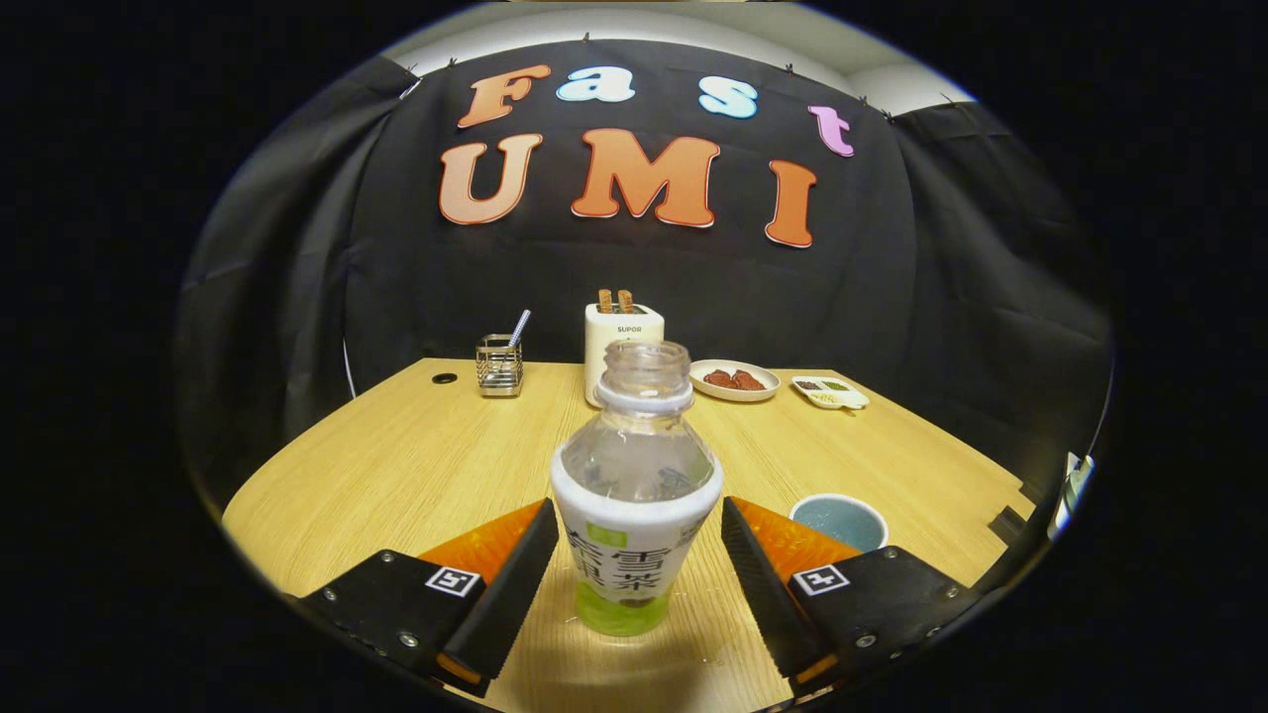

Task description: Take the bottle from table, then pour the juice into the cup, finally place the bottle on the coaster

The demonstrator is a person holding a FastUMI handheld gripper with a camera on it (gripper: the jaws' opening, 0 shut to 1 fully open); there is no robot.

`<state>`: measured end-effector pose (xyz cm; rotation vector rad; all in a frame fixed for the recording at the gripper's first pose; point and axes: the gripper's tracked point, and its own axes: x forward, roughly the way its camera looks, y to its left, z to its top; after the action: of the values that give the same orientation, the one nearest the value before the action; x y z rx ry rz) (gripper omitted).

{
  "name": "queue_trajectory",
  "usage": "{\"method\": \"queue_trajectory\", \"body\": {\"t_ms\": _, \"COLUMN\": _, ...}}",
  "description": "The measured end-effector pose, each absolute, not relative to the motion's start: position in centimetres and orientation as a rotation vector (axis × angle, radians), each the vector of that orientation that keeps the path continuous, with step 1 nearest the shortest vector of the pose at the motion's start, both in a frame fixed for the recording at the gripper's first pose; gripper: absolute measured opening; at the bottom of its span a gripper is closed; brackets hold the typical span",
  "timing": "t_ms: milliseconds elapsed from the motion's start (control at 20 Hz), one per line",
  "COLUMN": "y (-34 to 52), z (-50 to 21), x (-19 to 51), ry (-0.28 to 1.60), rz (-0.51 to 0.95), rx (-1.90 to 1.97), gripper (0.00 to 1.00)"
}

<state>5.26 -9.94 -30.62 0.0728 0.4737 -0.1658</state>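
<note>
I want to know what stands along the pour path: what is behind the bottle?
Behind the bottle, which stands uncapped between the open gripper fingers, is a toaster holding two slices; the bottle's neck covers its lower front. The cup sits beside, not behind.

Uncapped clear bottle [634,495] upright btwn open jaws, cup [838,520] right, near it

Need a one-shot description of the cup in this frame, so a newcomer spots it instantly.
Start at the wooden table, then the uncapped clear bottle standing between the open tool's fingers, neither touching it. The cup sits just past the right finger, low and round. Unlike the plates by the far wall, its inside is blue-grey and looks empty.
</note>
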Motion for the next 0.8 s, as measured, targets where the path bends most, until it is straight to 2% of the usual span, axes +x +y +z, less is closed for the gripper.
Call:
{"method": "queue_trajectory", "body": {"t_ms": 100, "y": -9.8, "z": -31.2, "x": 5.2, "ry": 0.477, "rz": -0.164, "rx": 0.076, "gripper": 0.96}}
{"method": "queue_trajectory", "body": {"t_ms": 200, "y": -9.4, "z": -31.4, "x": 5.5, "ry": 0.471, "rz": -0.155, "rx": 0.08, "gripper": 0.82}}
{"method": "queue_trajectory", "body": {"t_ms": 250, "y": -9.4, "z": -31.3, "x": 5.6, "ry": 0.459, "rz": -0.157, "rx": 0.088, "gripper": 0.66}}
{"method": "queue_trajectory", "body": {"t_ms": 450, "y": -9.3, "z": -31.3, "x": 5.6, "ry": 0.461, "rz": -0.155, "rx": 0.099, "gripper": 0.56}}
{"method": "queue_trajectory", "body": {"t_ms": 800, "y": -8.8, "z": -27.9, "x": 6.3, "ry": 0.39, "rz": -0.179, "rx": 0.34, "gripper": 0.55}}
